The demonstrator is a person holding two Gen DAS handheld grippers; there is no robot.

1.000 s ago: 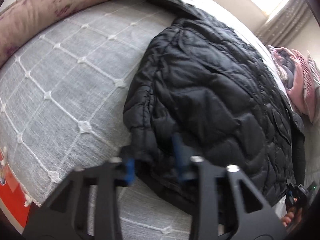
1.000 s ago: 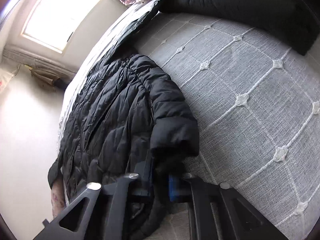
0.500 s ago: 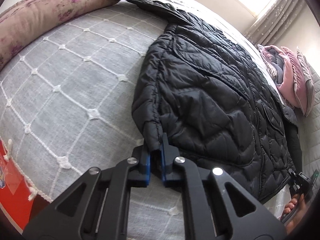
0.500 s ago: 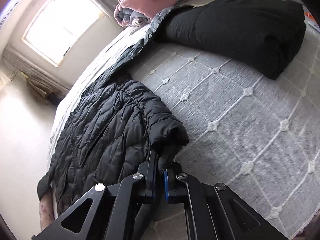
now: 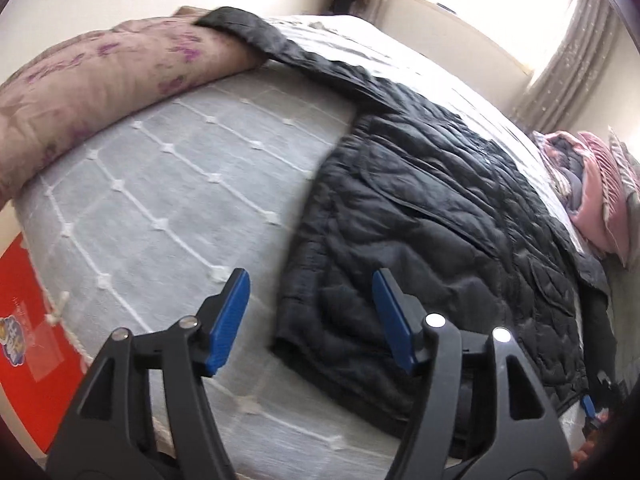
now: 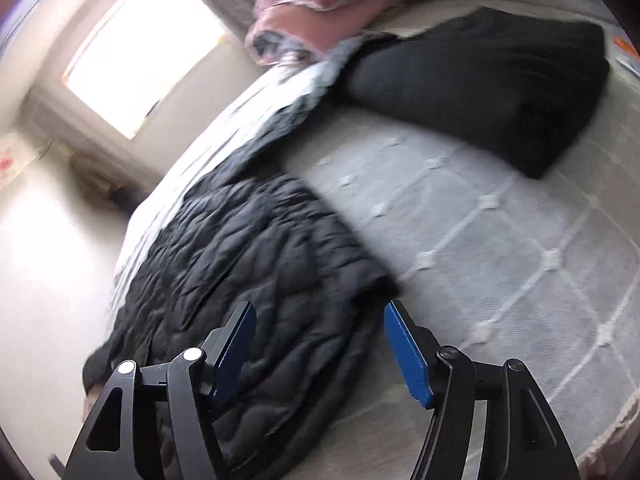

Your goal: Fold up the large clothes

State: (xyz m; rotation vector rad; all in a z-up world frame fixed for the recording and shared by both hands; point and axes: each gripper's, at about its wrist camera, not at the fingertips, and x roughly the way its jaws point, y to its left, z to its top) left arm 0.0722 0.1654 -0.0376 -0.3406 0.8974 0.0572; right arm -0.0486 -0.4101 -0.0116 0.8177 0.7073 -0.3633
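A black quilted puffer jacket point(image 5: 432, 232) lies flat on the grey bed cover point(image 5: 160, 200); it also shows in the right wrist view point(image 6: 248, 280). My left gripper point(image 5: 310, 316) is open and empty, raised above the jacket's near corner. My right gripper point(image 6: 320, 344) is open and empty, raised above the jacket's other near edge. The blue pads point(image 5: 230, 320) touch nothing. The right gripper's tip also shows at the far right of the left wrist view point(image 5: 588, 404).
A floral beige pillow point(image 5: 92, 80) lies at the bed's left. Pink folded bedding point(image 5: 596, 196) sits at the far right. A folded black garment point(image 6: 492, 84) lies beyond the jacket in the right wrist view. A red box point(image 5: 24, 328) stands beside the bed.
Both grippers were shut on the jacket's edge half a second ago. Both have opened, let the jacket go and pulled up and back; the jacket now lies flat.
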